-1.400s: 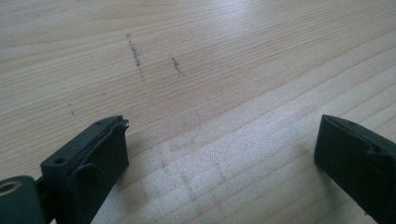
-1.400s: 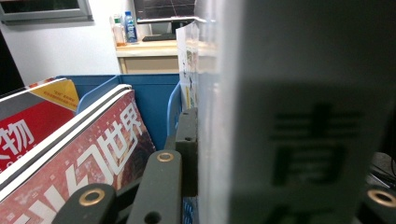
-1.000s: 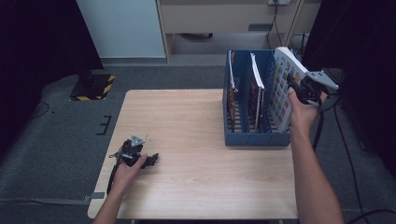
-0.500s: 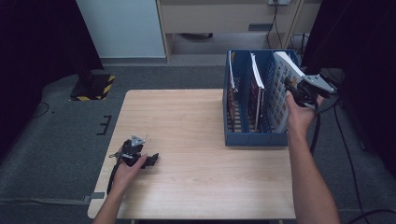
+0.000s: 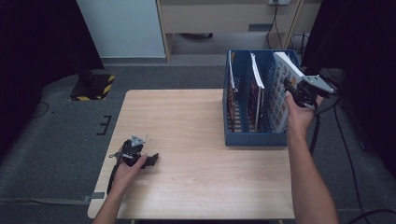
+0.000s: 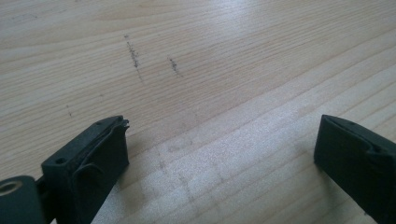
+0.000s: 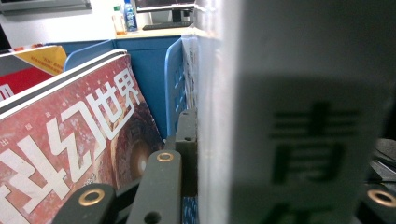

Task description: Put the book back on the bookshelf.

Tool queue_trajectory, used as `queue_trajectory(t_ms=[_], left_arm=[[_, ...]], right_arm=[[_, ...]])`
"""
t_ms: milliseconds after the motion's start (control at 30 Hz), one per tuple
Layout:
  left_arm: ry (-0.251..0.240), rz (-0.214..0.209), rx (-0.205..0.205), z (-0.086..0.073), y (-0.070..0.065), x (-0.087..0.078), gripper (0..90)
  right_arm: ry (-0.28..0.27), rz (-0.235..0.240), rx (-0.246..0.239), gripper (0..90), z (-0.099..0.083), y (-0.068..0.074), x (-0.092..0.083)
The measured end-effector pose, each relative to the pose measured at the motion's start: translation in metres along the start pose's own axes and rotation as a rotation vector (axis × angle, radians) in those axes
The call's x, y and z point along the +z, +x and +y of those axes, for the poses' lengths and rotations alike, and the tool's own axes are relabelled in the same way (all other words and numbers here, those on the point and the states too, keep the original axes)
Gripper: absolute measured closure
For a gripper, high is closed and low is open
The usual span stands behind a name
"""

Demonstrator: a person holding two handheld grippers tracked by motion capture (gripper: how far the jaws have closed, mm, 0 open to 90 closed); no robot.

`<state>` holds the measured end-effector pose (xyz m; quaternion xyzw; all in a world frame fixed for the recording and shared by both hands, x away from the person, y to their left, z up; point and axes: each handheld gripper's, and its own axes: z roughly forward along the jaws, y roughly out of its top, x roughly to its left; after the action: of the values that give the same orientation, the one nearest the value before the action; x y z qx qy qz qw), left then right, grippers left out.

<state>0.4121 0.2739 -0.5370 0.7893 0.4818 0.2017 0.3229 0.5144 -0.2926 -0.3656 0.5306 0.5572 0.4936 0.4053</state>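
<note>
Near me I am resting my left gripper (image 5: pixel 150 160) wide open on the bare table (image 5: pixel 196 140) out of the way, while farther off my right gripper (image 5: pixel 290 88) is clamping the white book (image 5: pixel 288 65) at its spine, tilting it within the blue rack (image 5: pixel 254 139), the rightmost slot leaving little room

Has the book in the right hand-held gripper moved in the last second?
Yes. The book has tipped left and sunk against the blue rack, gripped by the right hand-held gripper.

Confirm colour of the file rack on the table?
Blue; the file rack shows best in the high view.
</note>
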Motion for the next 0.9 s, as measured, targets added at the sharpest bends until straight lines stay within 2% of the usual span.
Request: queue_trajectory(t_ms=[633,900], left_arm=[[-0.004,-0.002,0.003,0.000,0.000,0.000,2.3],[-0.004,-0.002,0.006,0.000,-0.001,0.000,2.4]], right_arm=[[0.030,0.007,-0.018,73.7,-0.011,0.006,0.007],[0.045,0.021,-0.037,73.6,-0.012,0.010,0.005]])
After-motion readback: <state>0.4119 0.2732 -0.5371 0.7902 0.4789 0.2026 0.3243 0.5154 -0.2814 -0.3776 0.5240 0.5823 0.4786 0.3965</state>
